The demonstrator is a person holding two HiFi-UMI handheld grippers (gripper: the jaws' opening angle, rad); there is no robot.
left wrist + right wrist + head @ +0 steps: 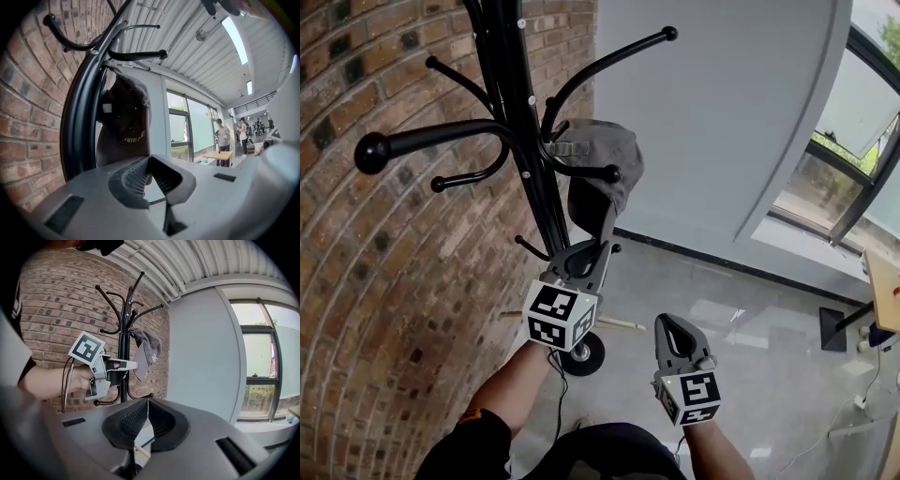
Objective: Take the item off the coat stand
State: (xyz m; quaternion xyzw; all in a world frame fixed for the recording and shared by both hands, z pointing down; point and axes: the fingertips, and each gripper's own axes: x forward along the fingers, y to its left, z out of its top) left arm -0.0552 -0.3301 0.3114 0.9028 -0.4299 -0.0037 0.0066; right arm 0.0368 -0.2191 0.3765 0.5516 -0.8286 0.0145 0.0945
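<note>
Found the grey cap [602,169] hung brim-down on a low hook [586,172] of the coat stand [516,112]. Had the left gripper [602,239] clamped on that brim, and the right gripper [670,323] closed on nothing, low and apart. Judged a straight downward pull likely to snag the cap on the hook's knob, or rock the stand.

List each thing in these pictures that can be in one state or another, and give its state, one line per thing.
cap, hanging on a hook of the coat stand, brim pointing down
coat stand, upright, its other visible hooks bare
left gripper, shut on the cap's brim
right gripper, shut, nothing in it, held low and clear of the stand
</note>
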